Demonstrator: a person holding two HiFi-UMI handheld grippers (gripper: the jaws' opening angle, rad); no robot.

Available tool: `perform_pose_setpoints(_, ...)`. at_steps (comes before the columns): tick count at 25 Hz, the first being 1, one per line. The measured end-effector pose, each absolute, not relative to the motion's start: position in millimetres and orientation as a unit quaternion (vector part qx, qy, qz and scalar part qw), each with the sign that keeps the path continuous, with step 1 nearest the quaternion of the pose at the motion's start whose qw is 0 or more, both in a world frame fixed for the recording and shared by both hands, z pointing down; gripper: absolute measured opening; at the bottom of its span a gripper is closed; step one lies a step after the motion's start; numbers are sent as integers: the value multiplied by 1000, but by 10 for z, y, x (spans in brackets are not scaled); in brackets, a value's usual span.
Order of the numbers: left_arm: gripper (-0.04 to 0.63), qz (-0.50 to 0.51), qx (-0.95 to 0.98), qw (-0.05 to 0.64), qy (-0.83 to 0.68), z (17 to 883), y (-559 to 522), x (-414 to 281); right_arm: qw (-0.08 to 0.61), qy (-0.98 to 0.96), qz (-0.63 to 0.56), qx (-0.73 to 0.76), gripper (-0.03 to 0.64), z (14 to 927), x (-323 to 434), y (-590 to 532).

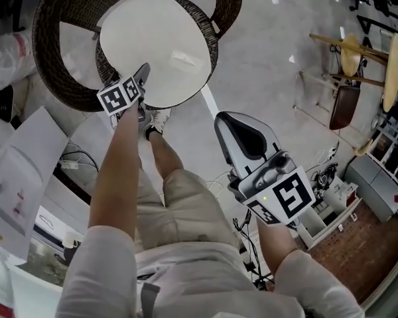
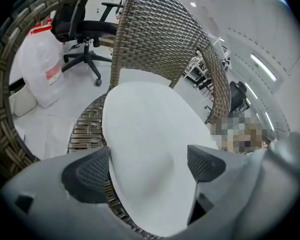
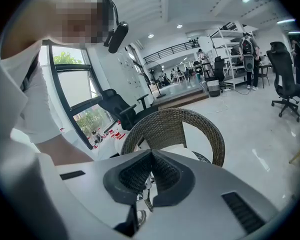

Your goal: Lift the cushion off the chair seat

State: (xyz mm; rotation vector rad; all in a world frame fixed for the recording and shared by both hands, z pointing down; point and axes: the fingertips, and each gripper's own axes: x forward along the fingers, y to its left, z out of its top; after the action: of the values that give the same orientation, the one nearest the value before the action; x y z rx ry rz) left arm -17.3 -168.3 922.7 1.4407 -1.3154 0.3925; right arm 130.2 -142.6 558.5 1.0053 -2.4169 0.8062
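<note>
A round white cushion (image 1: 152, 42) lies on the seat of a dark wicker chair (image 1: 53, 65), and its near edge overhangs the seat's front rim. My left gripper (image 1: 143, 77) is at that near edge. In the left gripper view the cushion (image 2: 150, 129) runs between the two pads (image 2: 87, 174), which stand wide apart, so my left gripper (image 2: 147, 169) is open. My right gripper (image 1: 233, 128) hangs over the floor, well to the right of the chair. Its pads (image 3: 135, 174) are pressed together with nothing between them, and the chair (image 3: 172, 129) shows beyond.
A white plastic bag (image 1: 3, 58) and a black office chair (image 2: 85, 29) stand left of the wicker chair. White sheets (image 1: 20, 177) lie at the left. Wooden stools (image 1: 358, 58) are at the far right, and cables (image 1: 245, 237) trail on the floor by the person's legs.
</note>
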Motion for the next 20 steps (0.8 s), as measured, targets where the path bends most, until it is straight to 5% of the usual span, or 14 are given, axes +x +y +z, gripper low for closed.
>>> perform_pose_setpoints(10, 478, 165, 584, 564, -559, 9417, -1746, -254, 207, -861, 297, 358, 2, 5672, 1263, -1487)
perform_pose_setpoints(13, 349, 162, 560, 573, -576, 9448, -1726, -356, 208, -858, 300, 361, 2, 5711, 1272, -1481)
perform_pose_setpoints(20, 242, 146, 550, 590, -573, 9446, -1704, -439, 208, -853, 310, 365, 2, 5765, 1231, -1450)
